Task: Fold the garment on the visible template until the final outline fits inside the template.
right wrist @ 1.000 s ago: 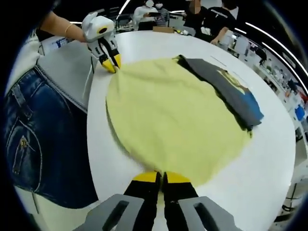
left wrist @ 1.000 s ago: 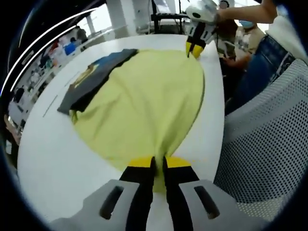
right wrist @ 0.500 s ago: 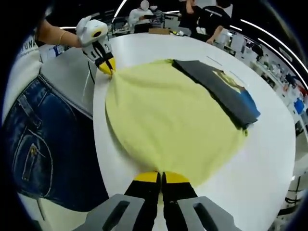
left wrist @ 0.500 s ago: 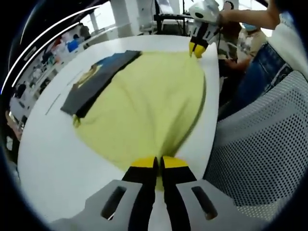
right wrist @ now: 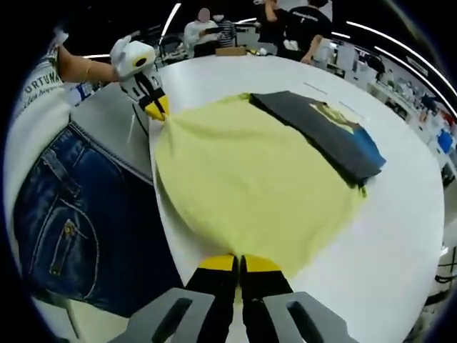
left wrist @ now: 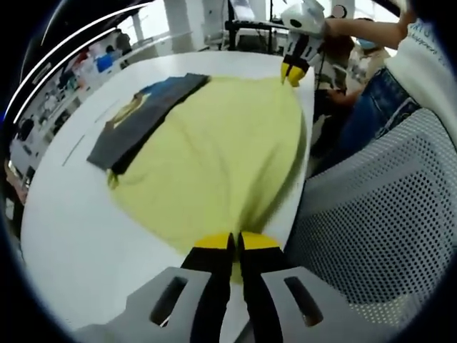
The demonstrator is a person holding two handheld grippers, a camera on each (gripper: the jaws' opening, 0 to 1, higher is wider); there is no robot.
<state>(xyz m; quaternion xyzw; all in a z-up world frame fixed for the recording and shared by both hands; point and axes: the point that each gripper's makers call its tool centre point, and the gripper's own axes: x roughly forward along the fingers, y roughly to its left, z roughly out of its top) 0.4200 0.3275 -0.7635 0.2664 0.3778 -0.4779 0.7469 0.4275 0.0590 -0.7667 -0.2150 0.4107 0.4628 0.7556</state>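
A pale yellow garment (left wrist: 221,150) lies spread on the white table (left wrist: 64,214), stretched between both grippers. My left gripper (left wrist: 235,246) is shut on its near edge, at the table's side by the chair. My right gripper (right wrist: 238,266) is shut on the opposite end of the same garment (right wrist: 250,186). Each gripper also shows in the other's view: the right gripper (left wrist: 291,71) pinching the far corner, and the left gripper (right wrist: 157,108) likewise. A dark grey folded piece with a blue and yellow print (left wrist: 139,118) lies over the garment's far side, also seen as the dark piece (right wrist: 325,136).
A grey mesh chair (left wrist: 371,214) stands against the table beside my left gripper. A person in blue jeans (right wrist: 78,221) stands at the table edge. Other people (right wrist: 293,28) and desks are in the background. Bare table surface (right wrist: 400,236) lies beyond the garment.
Both grippers have drawn the garment a little toward the table's edge by the person; the yellow cloth now reaches that edge. Both stay shut on it.
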